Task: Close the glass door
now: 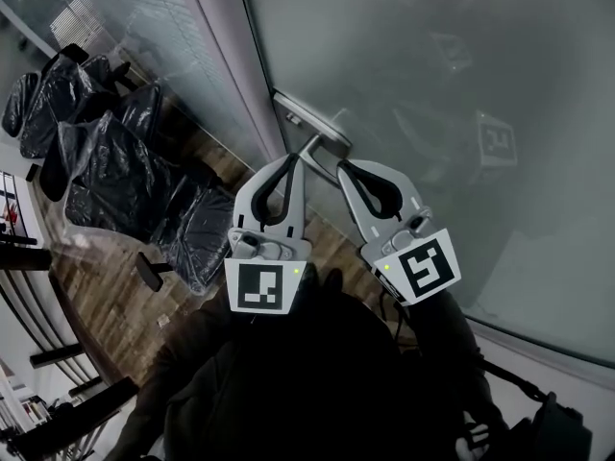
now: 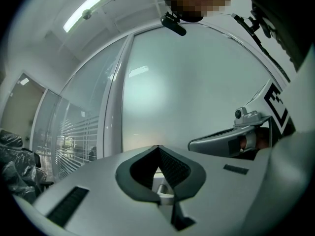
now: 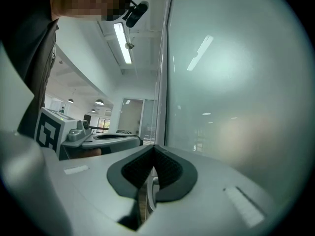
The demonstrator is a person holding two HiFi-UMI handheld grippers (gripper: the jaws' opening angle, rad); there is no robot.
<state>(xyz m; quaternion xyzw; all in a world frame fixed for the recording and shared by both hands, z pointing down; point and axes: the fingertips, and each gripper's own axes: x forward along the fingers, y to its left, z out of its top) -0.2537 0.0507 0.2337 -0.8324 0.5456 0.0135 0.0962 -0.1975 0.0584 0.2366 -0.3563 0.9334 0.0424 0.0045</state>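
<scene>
The frosted glass door (image 1: 432, 84) fills the right of the head view, and its metal lever handle (image 1: 309, 121) sits at the door's left edge. My left gripper (image 1: 294, 158) and right gripper (image 1: 342, 167) are side by side just below the handle, tips close to it. Both have their tips together with nothing between the pads. In the left gripper view the shut tips (image 2: 157, 147) face the door (image 2: 197, 92), and a piece of metal (image 2: 165, 190) shows through the hollow behind the pads. The right gripper view shows the same: tips together (image 3: 153, 147), metal (image 3: 153, 191) behind.
A grey door frame (image 1: 231, 65) runs up left of the handle, with a glass partition and blinds (image 1: 144, 27) beyond it. Several chairs wrapped in black plastic (image 1: 115, 161) stand on the wooden floor (image 1: 115, 296) at the left.
</scene>
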